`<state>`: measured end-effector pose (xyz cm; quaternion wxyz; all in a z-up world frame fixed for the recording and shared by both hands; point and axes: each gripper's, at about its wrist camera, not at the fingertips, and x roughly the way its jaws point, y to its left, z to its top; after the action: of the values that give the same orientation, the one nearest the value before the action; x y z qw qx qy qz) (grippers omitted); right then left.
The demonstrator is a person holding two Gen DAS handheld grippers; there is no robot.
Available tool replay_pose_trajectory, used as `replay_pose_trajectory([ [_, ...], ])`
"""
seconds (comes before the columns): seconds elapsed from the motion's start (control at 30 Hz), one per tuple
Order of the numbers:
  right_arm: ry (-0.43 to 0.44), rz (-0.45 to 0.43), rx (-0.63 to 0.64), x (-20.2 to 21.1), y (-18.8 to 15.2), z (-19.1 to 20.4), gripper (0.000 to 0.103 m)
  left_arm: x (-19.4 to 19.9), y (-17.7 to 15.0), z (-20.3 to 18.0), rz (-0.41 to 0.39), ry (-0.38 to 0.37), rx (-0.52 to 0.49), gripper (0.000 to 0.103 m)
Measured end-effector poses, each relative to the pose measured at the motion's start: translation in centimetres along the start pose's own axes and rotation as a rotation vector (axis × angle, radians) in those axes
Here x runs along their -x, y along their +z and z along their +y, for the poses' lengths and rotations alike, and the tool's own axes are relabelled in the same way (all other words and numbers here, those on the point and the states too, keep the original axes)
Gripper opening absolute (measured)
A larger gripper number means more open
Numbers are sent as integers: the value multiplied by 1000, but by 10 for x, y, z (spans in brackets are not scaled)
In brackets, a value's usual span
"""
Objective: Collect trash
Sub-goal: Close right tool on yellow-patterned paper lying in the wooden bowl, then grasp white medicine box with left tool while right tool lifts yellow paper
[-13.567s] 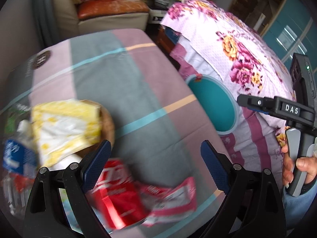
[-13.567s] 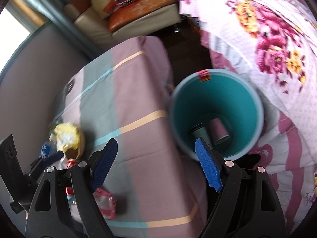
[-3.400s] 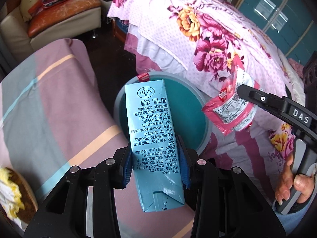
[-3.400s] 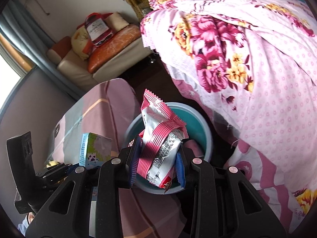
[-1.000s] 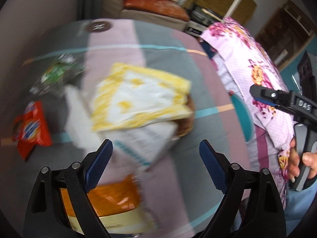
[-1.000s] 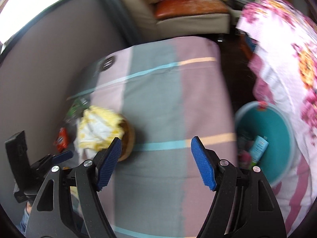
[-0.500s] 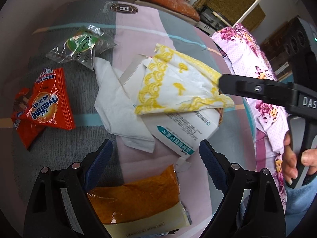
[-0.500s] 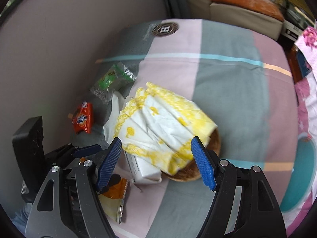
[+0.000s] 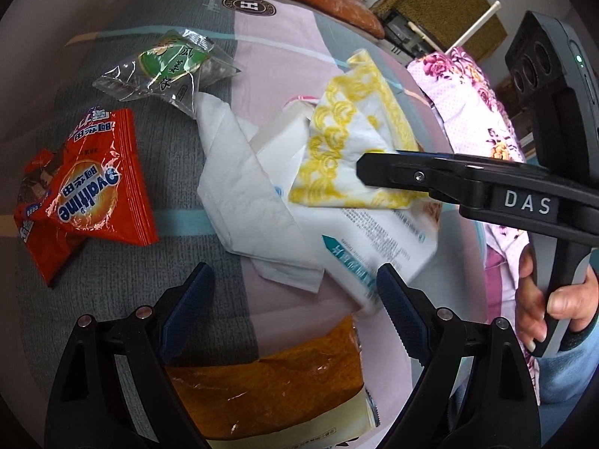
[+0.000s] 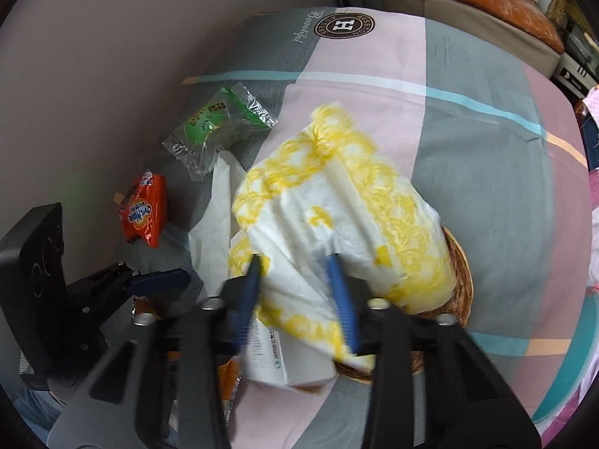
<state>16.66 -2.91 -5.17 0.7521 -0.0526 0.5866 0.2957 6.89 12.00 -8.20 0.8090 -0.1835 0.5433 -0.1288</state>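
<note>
Closing the right gripper on the yellow-and-white wrapper, with a fold of it already caught between the two blue fingers; still narrowing, so not yet a firm pinch by the look of it. Lying draped over a white carton and a woven basket on the striped bedspread, near the wall side. Judging the wrapper as thin, crinkled and nearly weightless: soft enough to bunch under the pads, slippery enough to slide out if only one loose layer gets pinched. Better taking it where several layers are gathering together, at the near bunched edge, as being done, rather than at a flat corner. Likely dragging or tipping the carton beneath on lifting, since touching it along the lower edge.

Holding the left gripper wide open and empty above the orange packet, fingers apart and touching nothing. Seeming stiffer and flatter, that packet, so needing an edge grip. Also lying about: a white tissue, a red snack bag and a clear bag with a green label, all light, limp and well apart from the fingers.
</note>
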Motion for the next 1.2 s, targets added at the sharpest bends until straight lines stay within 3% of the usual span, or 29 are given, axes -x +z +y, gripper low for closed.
replay_pose_trajectory([
  [0.1, -15, -22, -7, 6, 0, 0, 23, 1, -2, 1, -1, 2, -2, 89],
  [0.17, -20, -38, -10, 13, -1, -2, 13, 0, -1, -1, -1, 7, -4, 89],
  [0.33, -24, -82, -32, 30, -2, -7, 7, 1, 0, -4, -1, 23, 15, 89],
  [0.5, -15, -142, -65, 55, -4, -16, 7, 23, 0, -11, -53, 23, 40, 89],
  [0.7, -3, -187, -127, 79, -14, -40, 7, 26, 9, -45, -41, -63, 64, 89],
  [0.87, 11, -227, -162, 98, -30, -57, 7, 1, 18, -56, 25, -12, 148, 89],
  [1.03, 21, -267, -192, 116, -46, -77, 7, -9, 21, -48, 39, 10, 275, 89],
  [1.2, 45, -297, -219, 125, -59, -94, 7, -22, 28, -55, 45, 46, 325, 90],
])
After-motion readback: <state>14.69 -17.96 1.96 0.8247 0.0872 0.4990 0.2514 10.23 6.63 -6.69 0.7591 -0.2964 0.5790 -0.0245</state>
